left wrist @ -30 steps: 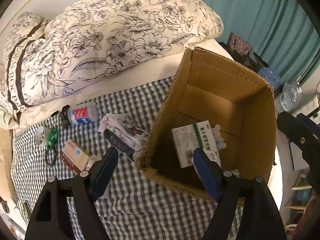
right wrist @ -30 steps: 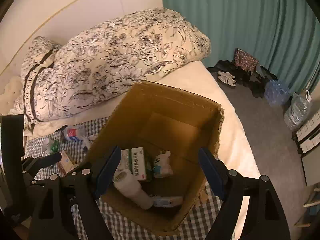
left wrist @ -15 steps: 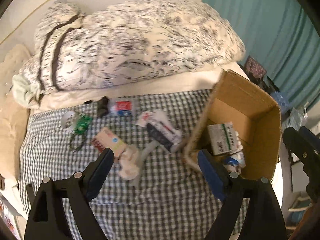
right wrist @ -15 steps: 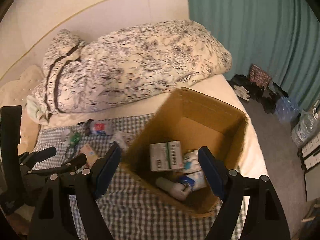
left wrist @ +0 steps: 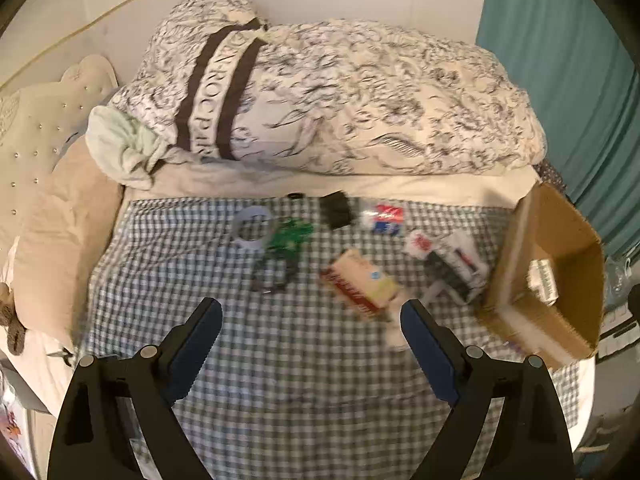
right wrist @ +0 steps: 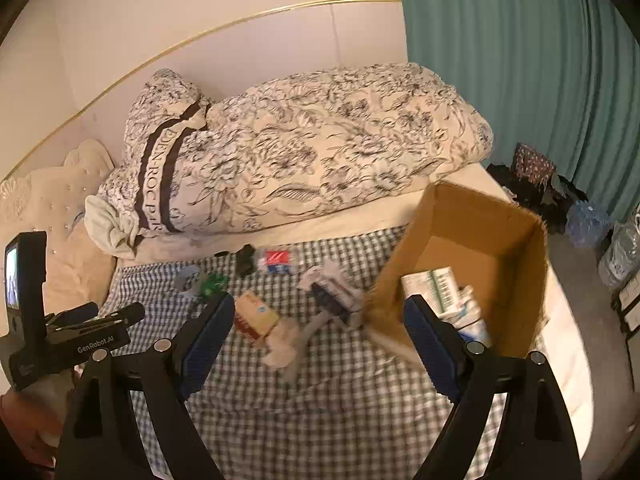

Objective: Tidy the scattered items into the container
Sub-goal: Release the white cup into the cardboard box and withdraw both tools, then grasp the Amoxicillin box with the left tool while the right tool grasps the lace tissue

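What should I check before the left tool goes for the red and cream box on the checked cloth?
1. Left tool open and empty: ok.
2. Right tool open and empty: ok.
3. Red and cream box lying free, nothing on top: ok.
4. Crumpled tissue touching the box: cannot tell.
5. Cardboard box open, with room inside: ok.
6. Sharp view of the target: not ok, the left view is motion-blurred.

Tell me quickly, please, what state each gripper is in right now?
Left gripper: open, fingers wide apart, holding nothing.
Right gripper: open, fingers wide apart, holding nothing.
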`<state>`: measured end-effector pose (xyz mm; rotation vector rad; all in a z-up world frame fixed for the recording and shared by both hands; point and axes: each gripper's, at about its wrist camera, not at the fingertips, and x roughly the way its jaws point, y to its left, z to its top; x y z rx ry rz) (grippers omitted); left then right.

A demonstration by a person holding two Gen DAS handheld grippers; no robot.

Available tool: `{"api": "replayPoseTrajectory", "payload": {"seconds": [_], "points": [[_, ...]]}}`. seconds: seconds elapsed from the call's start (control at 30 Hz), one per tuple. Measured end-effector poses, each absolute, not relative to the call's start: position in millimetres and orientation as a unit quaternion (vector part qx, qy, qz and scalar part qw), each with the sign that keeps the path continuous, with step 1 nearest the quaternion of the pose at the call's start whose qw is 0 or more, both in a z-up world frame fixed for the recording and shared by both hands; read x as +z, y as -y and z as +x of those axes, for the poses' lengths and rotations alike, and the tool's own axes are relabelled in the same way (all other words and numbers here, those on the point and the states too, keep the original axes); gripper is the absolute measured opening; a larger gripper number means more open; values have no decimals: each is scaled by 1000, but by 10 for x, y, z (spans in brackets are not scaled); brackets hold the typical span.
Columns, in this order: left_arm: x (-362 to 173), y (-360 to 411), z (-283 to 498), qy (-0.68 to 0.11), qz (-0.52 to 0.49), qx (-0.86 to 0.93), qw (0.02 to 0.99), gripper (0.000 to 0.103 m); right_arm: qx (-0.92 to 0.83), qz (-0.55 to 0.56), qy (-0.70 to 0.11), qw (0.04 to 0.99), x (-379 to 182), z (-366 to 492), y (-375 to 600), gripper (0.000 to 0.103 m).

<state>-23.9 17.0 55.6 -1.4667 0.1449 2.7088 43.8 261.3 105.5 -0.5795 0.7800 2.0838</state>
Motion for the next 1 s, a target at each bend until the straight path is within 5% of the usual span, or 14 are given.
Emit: {"api": "replayPoseTrajectory", "payload": {"seconds": [0.43,1.0], "points": [[217,601,-340,-58,-504,860,64,93,819,-281,-307,396,900,-398,-1957,86],[-656,-193,-825,-90,-542,821,152,93,780,-374,-345,364,-84,-716,-2468,91]]}}
